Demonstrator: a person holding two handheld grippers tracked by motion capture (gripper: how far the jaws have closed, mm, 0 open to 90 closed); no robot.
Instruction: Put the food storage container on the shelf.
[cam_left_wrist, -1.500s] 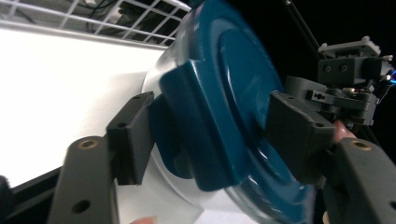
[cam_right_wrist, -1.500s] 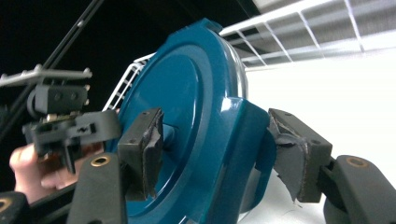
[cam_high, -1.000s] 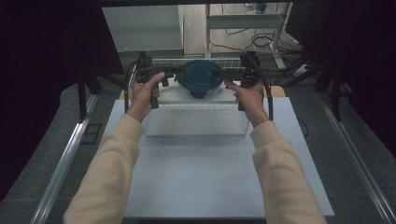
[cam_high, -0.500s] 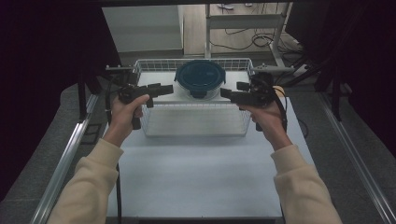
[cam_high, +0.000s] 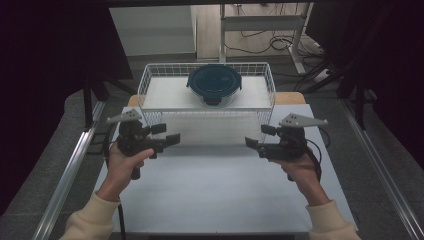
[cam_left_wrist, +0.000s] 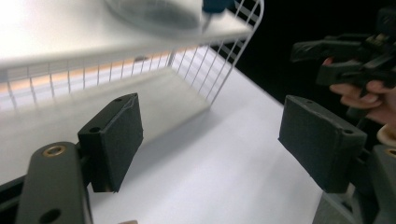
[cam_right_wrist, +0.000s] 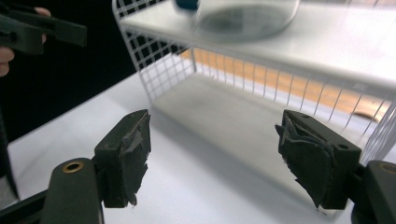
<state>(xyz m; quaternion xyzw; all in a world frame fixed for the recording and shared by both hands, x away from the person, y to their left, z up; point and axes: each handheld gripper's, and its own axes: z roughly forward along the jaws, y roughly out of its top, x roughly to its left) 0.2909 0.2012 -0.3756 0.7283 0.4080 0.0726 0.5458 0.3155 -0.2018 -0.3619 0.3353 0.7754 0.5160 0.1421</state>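
Container (cam_high: 214, 84), round and clear, with dark blue lid (cam_high: 214, 80), clipped shut, upright on top of white wire rack (cam_high: 150, 82). Sits about mid-width on the rack's upper shelf, inside the low wire rim, touched by nothing. Space under the shelf open at the front, with wire grid at the sides and back. Rack at the far end of the white table (cam_high: 215, 200), front edge facing the person.

Left gripper (cam_high: 166, 134) in the left hand (cam_high: 122, 162), near the rack's front left corner and apart from it, jaws pointing inward toward the table's middle. Jaws wide, just been closing a little, with nothing between them; in the left gripper view, bare table and the rack's corner beyond the 2 black pads (cam_left_wrist: 114, 140), and blurred glass of the container at the top edge.

Right gripper (cam_high: 259, 136) in the right hand (cam_high: 300, 167), near the rack's front right corner, also apart from it, jaws pointing inward toward the left gripper. Jaws wide too, just been closing slightly, with nothing between them; pad rubber torn and frayed in the right gripper view. The 2 grippers well apart, facing each other across the table, both lower than the shelf and in front of the rack. Cream sleeves at both wrists.
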